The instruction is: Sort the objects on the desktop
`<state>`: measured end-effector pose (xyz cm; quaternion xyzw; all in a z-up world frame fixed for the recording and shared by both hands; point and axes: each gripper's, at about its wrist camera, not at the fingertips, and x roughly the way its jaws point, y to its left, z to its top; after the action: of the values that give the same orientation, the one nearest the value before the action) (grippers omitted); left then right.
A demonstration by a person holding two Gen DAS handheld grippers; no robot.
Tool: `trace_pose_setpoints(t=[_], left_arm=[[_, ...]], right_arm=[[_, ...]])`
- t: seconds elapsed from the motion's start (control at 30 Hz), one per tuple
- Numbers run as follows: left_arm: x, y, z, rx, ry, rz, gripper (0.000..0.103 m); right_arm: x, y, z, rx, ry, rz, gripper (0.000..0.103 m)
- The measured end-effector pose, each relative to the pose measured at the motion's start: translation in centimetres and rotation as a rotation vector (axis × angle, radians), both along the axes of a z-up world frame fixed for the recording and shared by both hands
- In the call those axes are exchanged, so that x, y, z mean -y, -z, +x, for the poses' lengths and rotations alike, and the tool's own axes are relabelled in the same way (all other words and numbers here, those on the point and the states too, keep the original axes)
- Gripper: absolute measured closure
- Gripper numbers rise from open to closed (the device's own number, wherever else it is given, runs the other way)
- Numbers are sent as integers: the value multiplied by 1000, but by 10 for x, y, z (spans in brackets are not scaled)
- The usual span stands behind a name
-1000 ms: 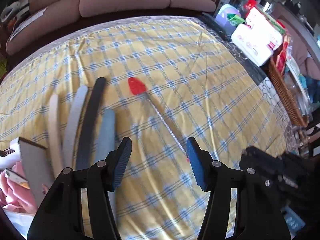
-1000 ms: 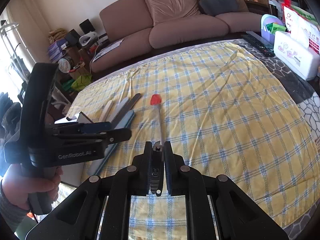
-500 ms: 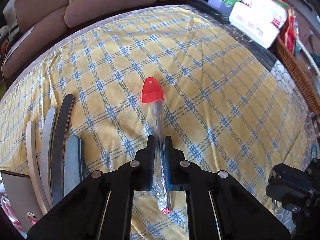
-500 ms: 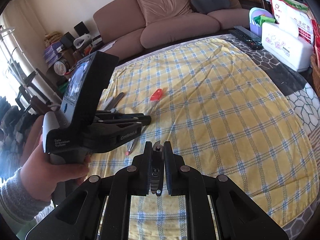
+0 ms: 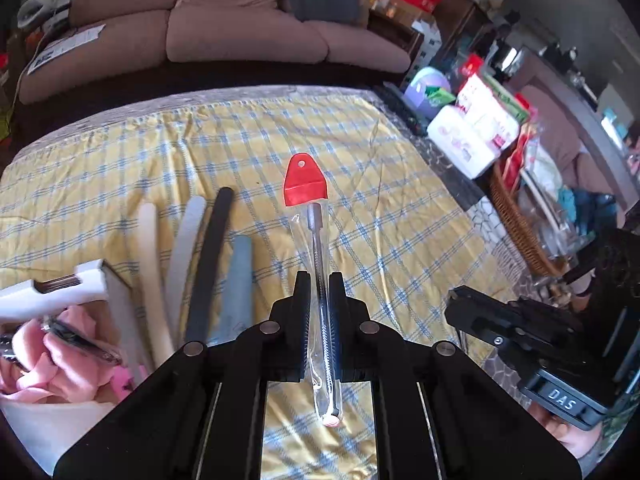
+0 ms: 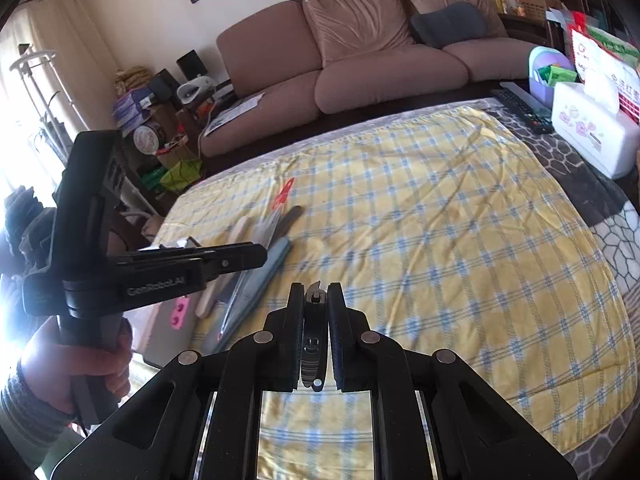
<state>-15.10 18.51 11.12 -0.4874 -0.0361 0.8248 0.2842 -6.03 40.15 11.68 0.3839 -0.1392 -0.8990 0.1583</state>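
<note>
The left hand-held gripper (image 5: pixel 319 280) is clamped on a clear packet with a red header (image 5: pixel 305 184) holding a thin metal tool, lifted off the yellow checked cloth on the table (image 5: pixel 380 216). 4 nail files (image 5: pixel 208 264) lie side by side near the table's left edge. The right hand-held gripper (image 6: pixel 316 292) is closed tight on a metal nail clipper (image 6: pixel 313 336) — clear of the cloth.

Daylight floods in from my far left; the window (image 6: pixel 24 160) in the right wrist view is blown out white, washing over the hand (image 6: pixel 80 372) there. Sun stripes and soft shadows cross the yellow cloth (image 5: pixel 360 208). Both fisheye views bend hard and go black at the corners. The nail files (image 5: pixel 200 272) look slightly smeared.
</note>
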Motion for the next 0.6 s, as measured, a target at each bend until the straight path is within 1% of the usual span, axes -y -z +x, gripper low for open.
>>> trace_pose_setpoints(t=[0.07, 0.13, 0.2, 0.27, 0.43, 0.5, 0.53, 0.6], left_arm=[[36, -12, 3, -8, -47, 28, 95], [71, -13, 4, 6, -99, 42, 95], [100, -4, 3, 30, -147, 40, 95], [124, 10, 3, 64, -190, 56, 95], [154, 39, 6, 112, -247, 84, 94], [159, 48, 7, 127, -257, 101, 94], [160, 51, 7, 131, -266, 104, 91], [167, 57, 6, 145, -276, 134, 90]], right_arm=[[22, -9, 0, -10, -34, -12, 93], [46, -15, -1, -13, -74, -24, 93], [72, -18, -5, -6, -108, -44, 93], [95, -20, -9, 1, -135, -57, 93], [151, -12, -22, 43, -181, -79, 93], [168, -3, -30, 70, -179, -96, 93], [174, 2, -33, 85, -176, -107, 93], [186, 13, -39, 117, -168, -121, 93]])
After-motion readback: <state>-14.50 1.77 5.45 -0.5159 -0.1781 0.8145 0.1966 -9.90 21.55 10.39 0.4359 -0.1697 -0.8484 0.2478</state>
